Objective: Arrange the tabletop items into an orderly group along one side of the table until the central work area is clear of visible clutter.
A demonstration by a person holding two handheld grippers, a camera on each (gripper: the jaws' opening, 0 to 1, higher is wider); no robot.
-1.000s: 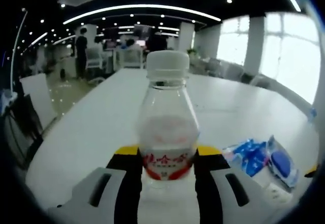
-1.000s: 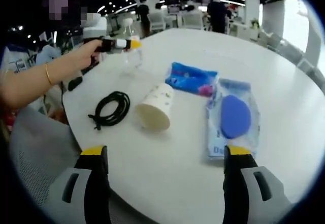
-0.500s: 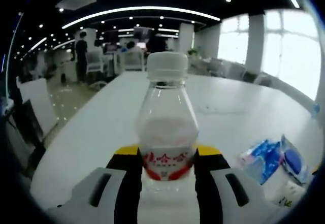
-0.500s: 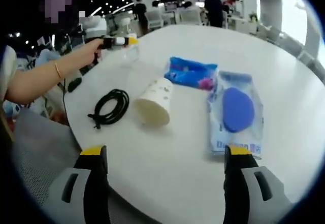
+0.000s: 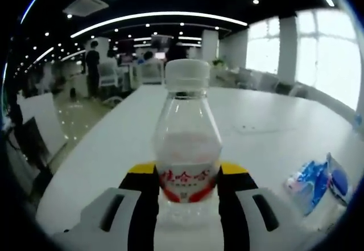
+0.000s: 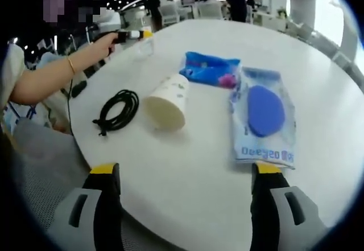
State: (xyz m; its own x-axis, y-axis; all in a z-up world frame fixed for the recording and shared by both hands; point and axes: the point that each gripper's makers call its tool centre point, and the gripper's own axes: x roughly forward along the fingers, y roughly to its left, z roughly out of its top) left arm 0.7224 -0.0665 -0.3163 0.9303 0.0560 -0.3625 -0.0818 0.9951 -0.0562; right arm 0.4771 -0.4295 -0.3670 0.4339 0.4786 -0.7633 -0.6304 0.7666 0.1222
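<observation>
My left gripper (image 5: 186, 185) pinches the bottle (image 5: 187, 143) upright above the table (image 5: 114, 148). My right gripper (image 6: 185, 174) is spread, holding nothing. The right gripper view adds the cup (image 6: 168, 101) on its side: cable (image 6: 116, 110) just left of it, blue pack (image 6: 209, 69) behind it, pouch (image 6: 263, 116) to its right.

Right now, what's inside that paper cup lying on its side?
The paper cup lies tipped over on the table, its mouth toward the right gripper view. The visible inner wall looks bare; the bottom is in shadow, so I can't tell.
</observation>
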